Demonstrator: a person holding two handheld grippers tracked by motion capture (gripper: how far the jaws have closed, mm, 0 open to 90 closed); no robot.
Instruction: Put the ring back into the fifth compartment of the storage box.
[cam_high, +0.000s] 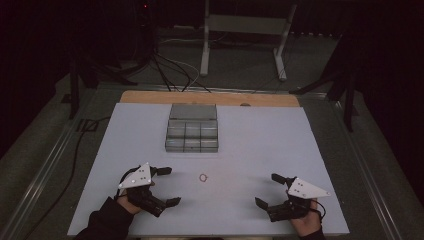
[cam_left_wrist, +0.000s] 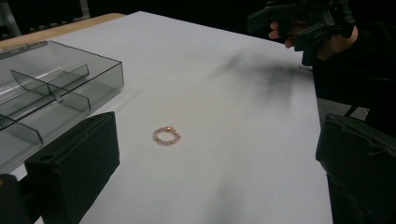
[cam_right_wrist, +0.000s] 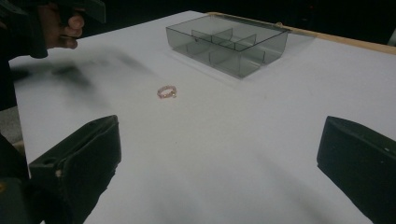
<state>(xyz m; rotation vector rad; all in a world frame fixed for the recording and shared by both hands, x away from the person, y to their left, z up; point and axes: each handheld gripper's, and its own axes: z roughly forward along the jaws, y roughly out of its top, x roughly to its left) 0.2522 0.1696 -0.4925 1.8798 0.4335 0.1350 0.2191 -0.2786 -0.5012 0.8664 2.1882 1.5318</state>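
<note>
A small pink beaded ring (cam_high: 204, 177) lies flat on the white table top (cam_high: 260, 145), midway between my two grippers. The left gripper view has the beaded ring (cam_left_wrist: 166, 136) just ahead of its wide-apart jaws; the right gripper view has the beaded ring (cam_right_wrist: 166, 92) farther off. My left gripper (cam_high: 167, 186) is open and empty, left of the ring. My right gripper (cam_high: 269, 190) is open and empty too, to the ring's right. A clear grey compartment box (cam_high: 192, 128) sits behind the ring, its compartments (cam_right_wrist: 229, 44) looking empty.
A wooden strip (cam_high: 210, 98) runs along the table's far edge. Beyond it are cables (cam_high: 170, 70) on the floor and a white stand frame (cam_high: 245, 30). In the left gripper view the other hand and gripper (cam_left_wrist: 308, 25) show at the top right.
</note>
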